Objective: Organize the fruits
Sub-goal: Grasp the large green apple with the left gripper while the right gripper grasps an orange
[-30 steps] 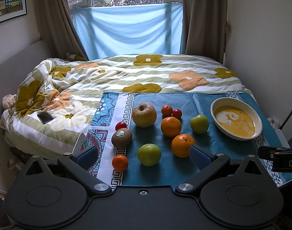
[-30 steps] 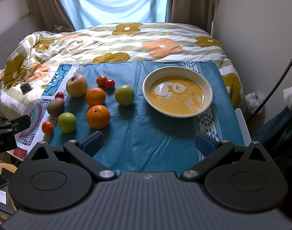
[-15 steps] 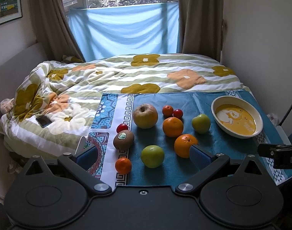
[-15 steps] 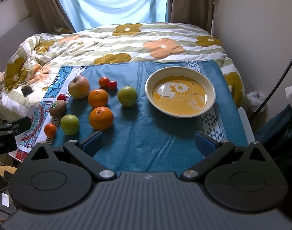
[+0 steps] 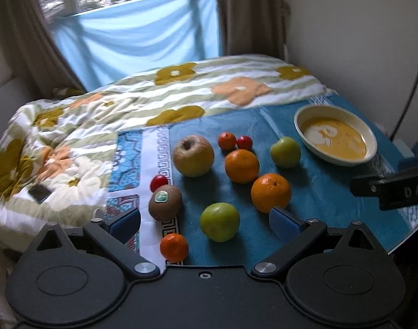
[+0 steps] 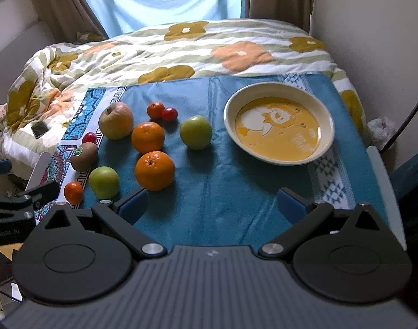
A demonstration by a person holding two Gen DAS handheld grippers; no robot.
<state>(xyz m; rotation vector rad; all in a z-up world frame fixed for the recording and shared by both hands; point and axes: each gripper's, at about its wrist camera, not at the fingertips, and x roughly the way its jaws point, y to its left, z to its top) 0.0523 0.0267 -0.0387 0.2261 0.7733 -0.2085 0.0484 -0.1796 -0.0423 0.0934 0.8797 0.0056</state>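
Several fruits lie on a blue cloth (image 6: 225, 192): a big yellow-red apple (image 5: 193, 155), two oranges (image 5: 242, 166) (image 5: 271, 192), two green apples (image 5: 219, 221) (image 5: 285, 152), a kiwi (image 5: 165, 202) and small red and orange fruits. A cream bowl with a yellow inside (image 6: 278, 126) stands empty at the right. My left gripper (image 5: 205, 223) is open, with the near green apple between its fingers' line, not touched. My right gripper (image 6: 213, 205) is open over bare cloth, its left finger just short of the near orange (image 6: 154, 170).
The cloth lies on a low table against a bed with a flowered quilt (image 6: 181, 46). A phone (image 6: 40, 129) rests on the quilt at the left. A wall stands close on the right, and a dark cable (image 6: 406, 123) hangs beside it.
Both grippers have moved forward toward the fruits, which now look larger and closer. The left view has tilted and swung rightward. Nothing has been taken hold of.
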